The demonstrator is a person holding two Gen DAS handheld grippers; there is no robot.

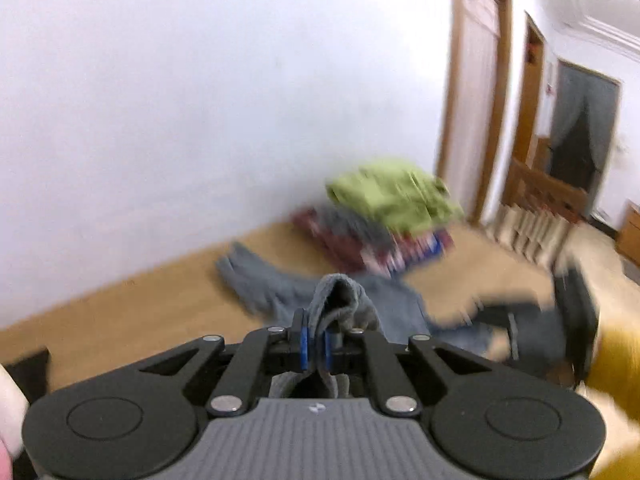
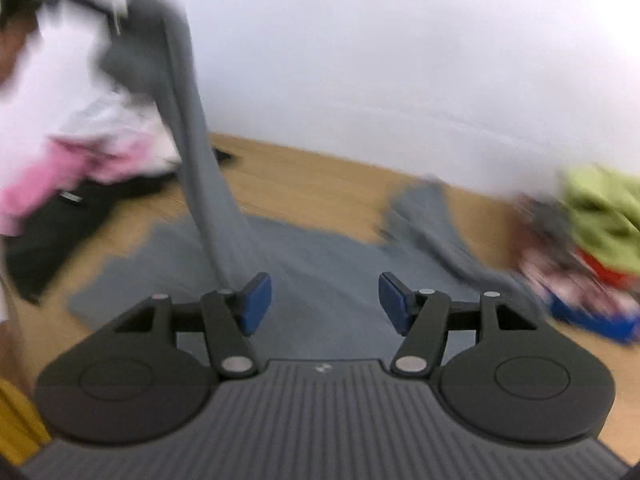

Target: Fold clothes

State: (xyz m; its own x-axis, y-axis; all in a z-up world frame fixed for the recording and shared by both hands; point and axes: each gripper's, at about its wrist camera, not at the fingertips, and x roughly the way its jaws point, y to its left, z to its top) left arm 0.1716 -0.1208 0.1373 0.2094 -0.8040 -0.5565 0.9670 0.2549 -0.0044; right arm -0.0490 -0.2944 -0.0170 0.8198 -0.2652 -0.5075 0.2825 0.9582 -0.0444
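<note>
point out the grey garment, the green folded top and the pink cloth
grey garment (image 2: 320,264), right wrist view, flat middle part
green folded top (image 1: 394,194), left wrist view, top face
pink cloth (image 2: 68,172), right wrist view, middle

Motion blur smears the folded stack (image 1: 384,216) beside the wall; its lower garments cannot be told apart. The grey garment (image 2: 320,264) passes behind the right gripper (image 2: 325,303). The person's pink-and-white clothing (image 2: 72,152) is cut off at the left edge.

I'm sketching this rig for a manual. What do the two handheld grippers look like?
Both match: the left gripper and right gripper have a ribbed grey body with a small pale logo, two round black housings, black linkage arms with silver rivets, and jaws faced with blue pads. No cables show.
</note>
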